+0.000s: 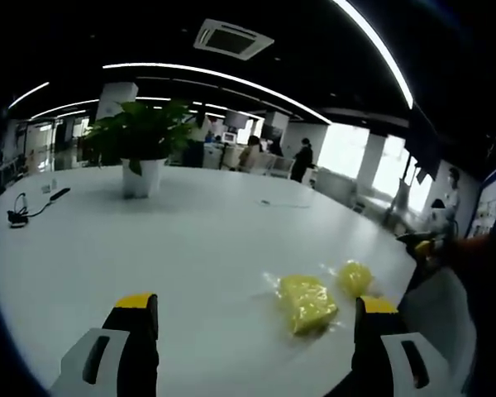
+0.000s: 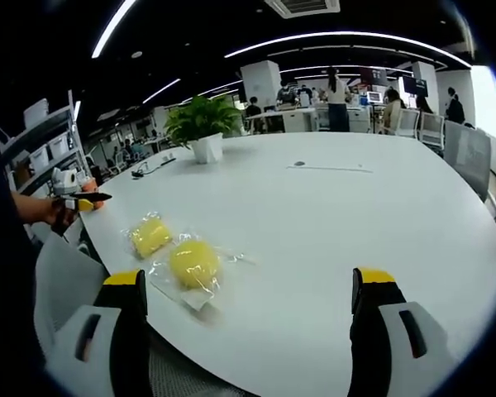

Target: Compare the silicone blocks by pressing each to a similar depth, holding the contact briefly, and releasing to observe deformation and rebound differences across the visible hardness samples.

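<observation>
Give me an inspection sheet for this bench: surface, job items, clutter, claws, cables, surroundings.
Surface: white table, large, glossy, mostly bare.
Job's things: two yellow blocks in clear bags, near the table's edge, side by side; round block, flat block. Neither is touched.
Clutter: potted plant farther back on the table.
Claws: left claw open, above the table, short of the blocks. Right claw open, nothing between its jaws.
Cables: black cable at the far side, near the plant.
Surroundings: open office, ceiling light strips, shelves, desks, chairs, people in the background.
</observation>
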`<control>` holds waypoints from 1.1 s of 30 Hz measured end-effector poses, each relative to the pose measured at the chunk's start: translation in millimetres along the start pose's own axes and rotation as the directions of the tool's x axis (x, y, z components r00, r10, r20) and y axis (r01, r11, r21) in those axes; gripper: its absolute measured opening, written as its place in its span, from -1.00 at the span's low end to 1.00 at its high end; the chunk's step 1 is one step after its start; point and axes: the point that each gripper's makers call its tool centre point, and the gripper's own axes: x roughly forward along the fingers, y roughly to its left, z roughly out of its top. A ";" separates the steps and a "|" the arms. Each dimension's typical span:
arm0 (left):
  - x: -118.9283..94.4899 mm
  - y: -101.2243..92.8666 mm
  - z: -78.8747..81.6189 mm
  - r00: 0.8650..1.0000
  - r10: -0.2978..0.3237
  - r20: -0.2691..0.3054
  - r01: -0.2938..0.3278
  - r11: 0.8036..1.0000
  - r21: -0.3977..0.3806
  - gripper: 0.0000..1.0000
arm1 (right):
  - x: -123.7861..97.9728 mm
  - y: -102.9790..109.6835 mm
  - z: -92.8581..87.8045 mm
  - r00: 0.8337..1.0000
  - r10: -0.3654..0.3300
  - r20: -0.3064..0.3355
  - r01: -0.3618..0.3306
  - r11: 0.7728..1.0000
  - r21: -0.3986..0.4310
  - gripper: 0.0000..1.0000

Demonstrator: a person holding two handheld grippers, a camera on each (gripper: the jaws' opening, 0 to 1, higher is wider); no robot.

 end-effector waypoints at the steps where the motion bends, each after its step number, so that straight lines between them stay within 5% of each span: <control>1: 0.4 -0.8 -0.5 1.000 -0.001 -0.002 0.001 1.000 0.001 1.00 | 0.3 0.5 0.2 1.000 0.003 0.001 -0.003 1.000 0.000 0.93; 16: 8.8 -10.4 1.6 1.000 -0.029 0.002 0.029 0.999 0.033 1.00 | 1.6 1.8 -3.6 1.000 0.019 -0.002 -0.019 0.998 -0.063 0.93; 33: 1.8 3.1 -8.6 0.999 -0.014 -0.033 0.014 1.000 0.004 1.00 | -4.3 -1.0 -14.2 0.999 -0.003 -0.033 0.002 1.000 -0.022 0.93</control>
